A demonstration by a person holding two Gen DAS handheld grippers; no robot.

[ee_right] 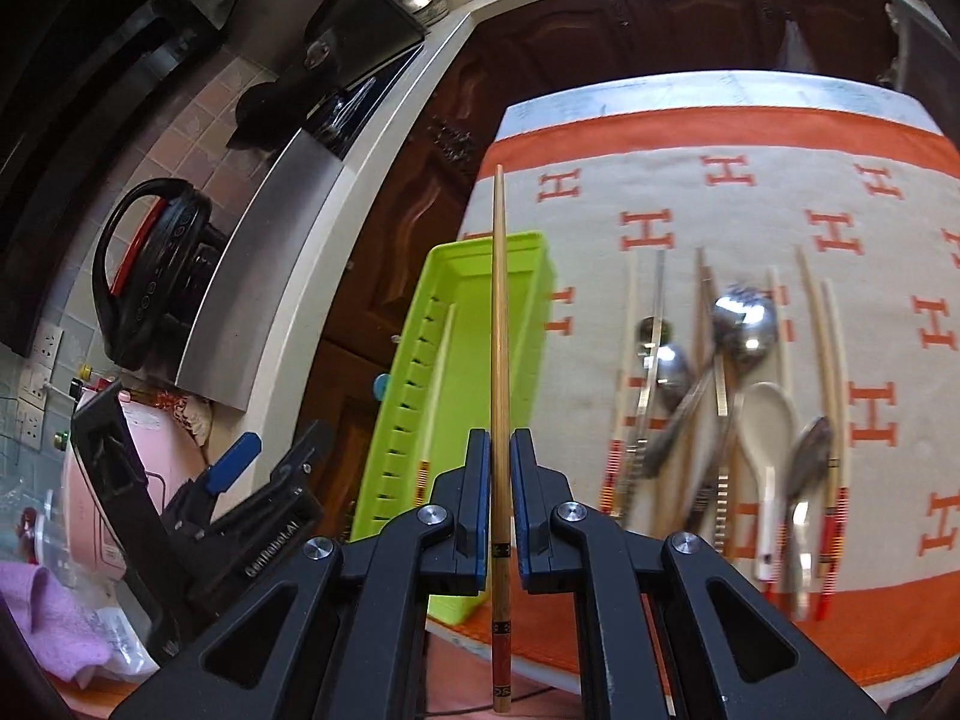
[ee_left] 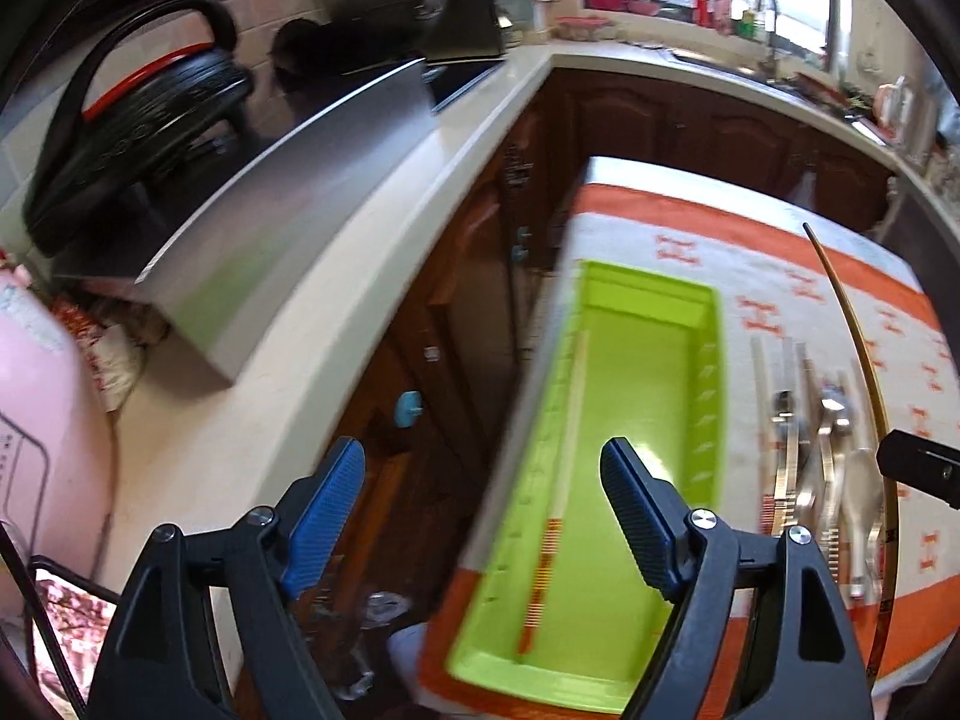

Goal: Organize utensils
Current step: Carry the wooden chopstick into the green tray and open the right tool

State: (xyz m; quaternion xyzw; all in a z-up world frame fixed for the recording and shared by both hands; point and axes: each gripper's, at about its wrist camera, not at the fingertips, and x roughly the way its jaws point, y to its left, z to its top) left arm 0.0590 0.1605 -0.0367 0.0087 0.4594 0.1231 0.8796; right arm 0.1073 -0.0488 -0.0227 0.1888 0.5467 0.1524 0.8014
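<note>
1. A long tan bamboo chopstick with a red-and-black banded butt (ee_right: 498,396) is pinched between the pads of the right gripper (ee_right: 499,480), held off the table and pointing away over the tray's end.
2. The lime-green rectangular plastic tray (ee_left: 708,372) is the landmark. One pale chopstick with a red-striped end (ee_left: 561,480) already lies inside it, along its slotted wall.
3. The left gripper (ee_left: 483,504) hangs above the tray's near end, jaws spread wide, nothing between them.
4. To the tray's right, on the cream cloth with orange border and orange "H" marks (ee_right: 750,192), lies the unsorted pile: steel spoons (ee_right: 741,324), a white ceramic spoon (ee_right: 765,420), more chopsticks (ee_right: 831,372).
5. Risks, as I judge them: the grip sits near the butt, so the long free end could swing or pivot between the pads; released tilted, it may catch the tray's rim and roll out. The tray sits close to the table's edge, so a nudge could push it off.
6. Legible writing: "GenRobot.AI" on the left gripper's body, seen from the right camera.
</note>
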